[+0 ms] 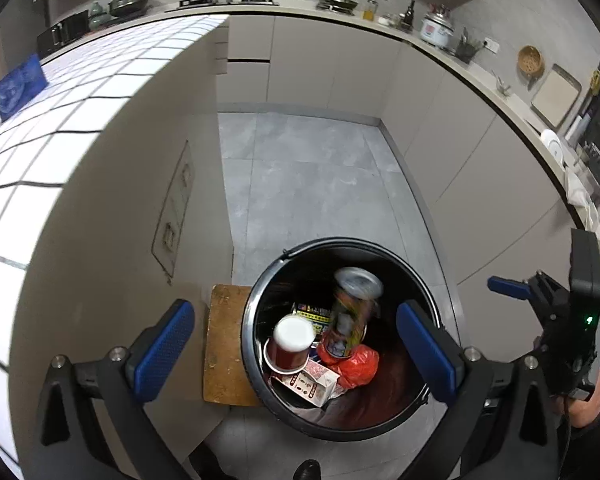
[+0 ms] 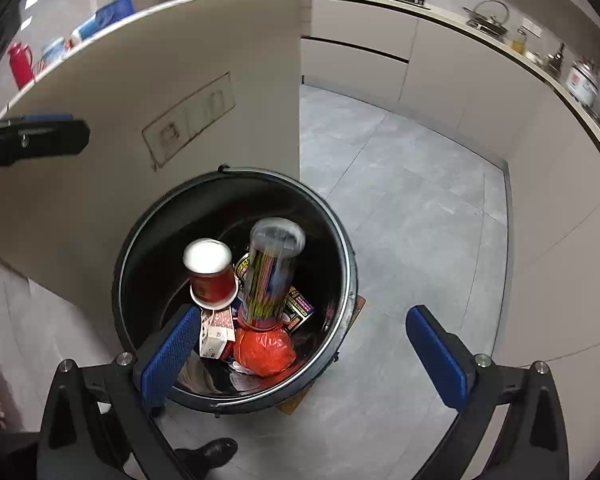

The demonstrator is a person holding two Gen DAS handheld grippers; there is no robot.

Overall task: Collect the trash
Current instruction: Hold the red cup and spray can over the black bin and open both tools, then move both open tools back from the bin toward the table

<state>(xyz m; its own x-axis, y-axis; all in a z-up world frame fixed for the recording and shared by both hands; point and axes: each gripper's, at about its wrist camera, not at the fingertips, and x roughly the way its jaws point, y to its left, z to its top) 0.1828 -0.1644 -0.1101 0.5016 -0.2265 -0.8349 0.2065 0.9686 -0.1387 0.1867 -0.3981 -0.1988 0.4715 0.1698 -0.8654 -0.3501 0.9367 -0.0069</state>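
Observation:
A round black bin (image 1: 249, 320) (image 2: 350, 268) stands on the floor below both grippers. Inside it are an upturned red paper cup (image 1: 292, 346) (image 2: 212, 276), a tall colourful can (image 1: 352, 316) (image 2: 270, 276) that looks blurred, a red plastic bag (image 1: 360, 366) (image 2: 264, 350), a small white carton (image 1: 312, 386) (image 2: 218, 334) and printed packets. My left gripper (image 1: 296, 346) hangs open above the bin with nothing between its blue pads. My right gripper (image 2: 303, 356) is open and empty over the bin's near right rim. One of its blue fingers (image 1: 506, 287) shows at the right of the left wrist view.
The bin sits on a wooden board (image 1: 224, 344) beside a beige island wall (image 1: 120, 200) (image 2: 160, 92). Grey floor tiles (image 2: 420, 200) stretch to cabinets under a counter (image 1: 420, 40) that carries pots and a rice cooker. A person's black shoe (image 2: 212, 450) is near the bin.

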